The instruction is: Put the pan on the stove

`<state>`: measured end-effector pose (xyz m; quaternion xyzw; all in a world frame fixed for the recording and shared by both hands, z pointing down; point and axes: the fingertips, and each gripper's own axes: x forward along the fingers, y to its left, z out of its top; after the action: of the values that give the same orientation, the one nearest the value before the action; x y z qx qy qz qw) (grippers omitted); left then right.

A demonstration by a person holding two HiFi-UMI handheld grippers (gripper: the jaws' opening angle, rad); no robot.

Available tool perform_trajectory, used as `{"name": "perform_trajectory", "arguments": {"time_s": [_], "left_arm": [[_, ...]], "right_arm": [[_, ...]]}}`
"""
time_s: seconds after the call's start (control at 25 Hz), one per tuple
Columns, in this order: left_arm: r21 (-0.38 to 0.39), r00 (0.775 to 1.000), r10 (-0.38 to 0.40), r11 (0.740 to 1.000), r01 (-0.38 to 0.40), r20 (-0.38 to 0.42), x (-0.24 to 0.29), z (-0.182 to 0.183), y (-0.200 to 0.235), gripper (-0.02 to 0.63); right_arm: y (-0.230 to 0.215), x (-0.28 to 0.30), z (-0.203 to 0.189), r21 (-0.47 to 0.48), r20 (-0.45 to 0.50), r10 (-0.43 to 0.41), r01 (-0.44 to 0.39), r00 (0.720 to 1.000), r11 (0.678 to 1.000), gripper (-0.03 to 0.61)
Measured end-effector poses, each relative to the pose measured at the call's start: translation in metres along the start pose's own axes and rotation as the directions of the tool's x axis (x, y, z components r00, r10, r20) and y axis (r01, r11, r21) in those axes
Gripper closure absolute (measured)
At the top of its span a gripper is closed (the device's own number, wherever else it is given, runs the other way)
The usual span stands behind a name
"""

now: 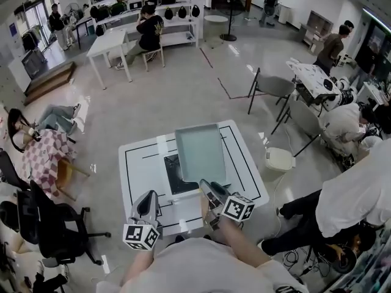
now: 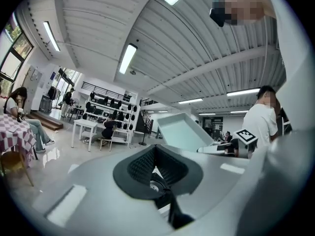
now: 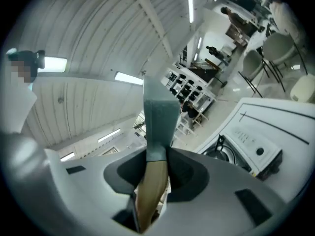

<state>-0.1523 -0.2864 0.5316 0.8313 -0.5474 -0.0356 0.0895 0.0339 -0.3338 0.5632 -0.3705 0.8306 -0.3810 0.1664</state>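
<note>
Our right gripper [image 1: 211, 189] clamps the wooden handle [image 3: 150, 195] of the pale-green square pan [image 1: 200, 153] above the black stove [image 1: 177, 177]; our left gripper [image 1: 148, 196] is closed, empty.

Glossy grey floor [image 1: 183, 84], white desk [image 1: 109, 41], ribbed ceiling [image 2: 147, 23].

Grey left tool [image 1: 148, 195] and right tool [image 1: 206, 185] bear black-and-white marker cubes [image 1: 141, 235].

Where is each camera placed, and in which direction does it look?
Head view: on the person's head, looking steeply down at the table, stove and pan; left gripper, right gripper and arms show.
Left gripper view: on the left gripper, looking along its shut, empty jaws toward the pan.
Right gripper view: on the right gripper, looking up along the pan's handle to the ceiling.
All three show the pan.
</note>
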Motion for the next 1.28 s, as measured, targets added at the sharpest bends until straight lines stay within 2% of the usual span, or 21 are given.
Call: {"name": "perform_trajectory", "arguments": {"time_s": [0.2,0.44,0.68,1.0,1.28], "left_arm": [[-0.001,1.0,0.013,1.0,-0.013,-0.009,0.001,-0.002,0.004,0.604],[-0.006,0.999,0.032,0.999,-0.032,-0.025,-0.003,-0.005,0.016,0.604],[-0.001,0.998,0.049,0.999,-0.049,-0.038,-0.007,-0.008,0.026,0.604],[-0.032,0.997,0.066,0.997,-0.068,-0.051,-0.006,-0.012,0.036,0.604],[-0.028,0.995,0.076,0.997,-0.078,-0.064,-0.007,-0.015,0.044,0.604]], "right_arm": [[-0.052,0.026,-0.044,0.204,-0.135,-0.002,0.03,0.991,0.978,0.457],[-0.095,0.053,-0.09,0.394,-0.229,0.022,0.072,0.973,0.917,0.459],[-0.118,0.067,-0.115,0.479,-0.271,0.038,0.1,0.962,0.872,0.459],[-0.133,0.073,-0.137,0.613,-0.28,0.087,0.108,0.956,0.783,0.459],[-0.143,0.075,-0.15,0.649,-0.295,0.11,0.114,0.949,0.752,0.457]]}}
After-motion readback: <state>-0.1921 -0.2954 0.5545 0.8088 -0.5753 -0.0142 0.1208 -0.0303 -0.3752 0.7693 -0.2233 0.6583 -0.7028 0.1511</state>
